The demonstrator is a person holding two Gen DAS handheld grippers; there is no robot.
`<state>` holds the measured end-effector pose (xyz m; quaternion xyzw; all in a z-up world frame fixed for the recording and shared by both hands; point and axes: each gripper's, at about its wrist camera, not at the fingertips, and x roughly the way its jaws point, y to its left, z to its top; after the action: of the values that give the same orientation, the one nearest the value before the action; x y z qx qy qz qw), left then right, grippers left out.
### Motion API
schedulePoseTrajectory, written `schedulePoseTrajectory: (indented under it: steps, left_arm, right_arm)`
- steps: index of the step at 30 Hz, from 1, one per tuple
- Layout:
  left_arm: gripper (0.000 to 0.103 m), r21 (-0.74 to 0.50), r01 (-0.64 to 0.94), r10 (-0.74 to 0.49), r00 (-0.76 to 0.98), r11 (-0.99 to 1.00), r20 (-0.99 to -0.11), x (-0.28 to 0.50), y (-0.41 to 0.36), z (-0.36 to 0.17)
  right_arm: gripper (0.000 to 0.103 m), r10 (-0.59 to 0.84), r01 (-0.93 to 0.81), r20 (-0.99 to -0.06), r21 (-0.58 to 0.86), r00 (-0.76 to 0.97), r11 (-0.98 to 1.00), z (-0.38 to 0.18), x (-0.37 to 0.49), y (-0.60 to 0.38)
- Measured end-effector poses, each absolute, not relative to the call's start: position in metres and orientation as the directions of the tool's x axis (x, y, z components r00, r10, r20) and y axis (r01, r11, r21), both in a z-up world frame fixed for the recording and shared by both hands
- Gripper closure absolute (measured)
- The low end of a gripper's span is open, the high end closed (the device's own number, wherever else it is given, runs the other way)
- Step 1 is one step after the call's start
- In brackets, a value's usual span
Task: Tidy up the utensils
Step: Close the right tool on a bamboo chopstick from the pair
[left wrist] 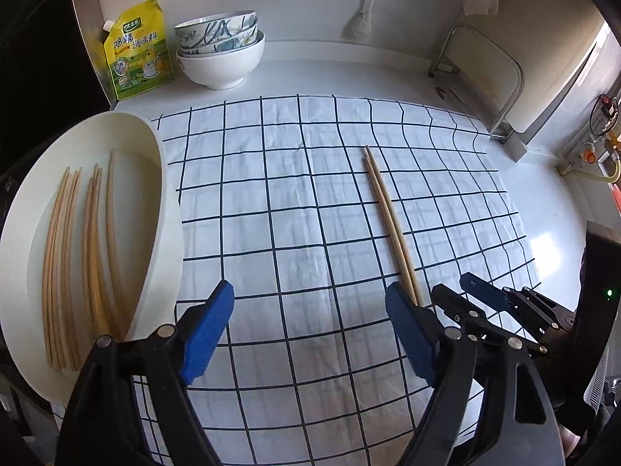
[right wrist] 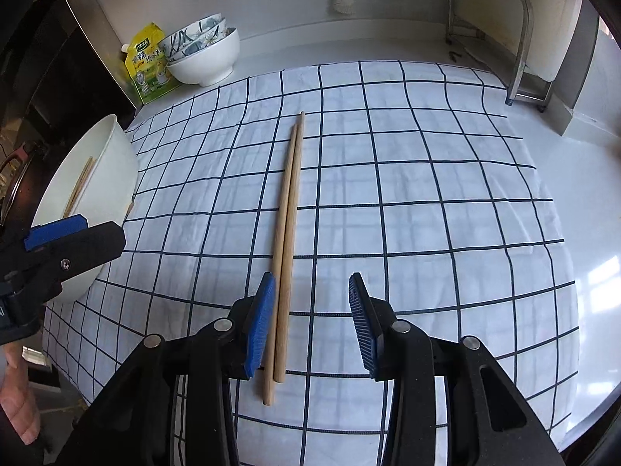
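Your right gripper (right wrist: 310, 324) stands open over the near ends of the last two chopsticks (right wrist: 288, 233), lying right of the white tray (left wrist: 163, 209). Close on them next, then carry them to the tray. Your left gripper (left wrist: 306, 330) waits open and empty beside it.

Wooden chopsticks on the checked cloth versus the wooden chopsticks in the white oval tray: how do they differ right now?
The pair of wooden chopsticks on the checked cloth numbers two; the wooden chopsticks in the white oval tray are several. The pair lies on the blue-and-white checked cloth, its near ends between the open fingers of the right gripper; the others lie inside the white oval tray, beside the open left gripper. Both groups are plain light wood, lying flat and roughly parallel.
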<state>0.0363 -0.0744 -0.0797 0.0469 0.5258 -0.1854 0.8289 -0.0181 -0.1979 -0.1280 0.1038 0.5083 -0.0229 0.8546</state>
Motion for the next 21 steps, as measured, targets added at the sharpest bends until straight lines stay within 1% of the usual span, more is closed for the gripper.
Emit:
schedulePoseTrajectory:
  steps: [17, 21]
  left_arm:
    - [0.024, -0.105, 0.306, -0.222, 0.375, 0.946, -0.9, 0.038, -0.076, -0.093]
    - [0.024, -0.106, 0.303, -0.221, 0.375, 0.947, -0.9, 0.038, -0.077, -0.093]
  right_arm:
    - [0.065, 0.022, 0.065, -0.877, 0.06, 0.48, 0.996, -0.142, -0.004, -0.188]
    - [0.069, 0.019, 0.046, -0.884, 0.046, 0.468, 0.998, -0.144, -0.008, -0.187]
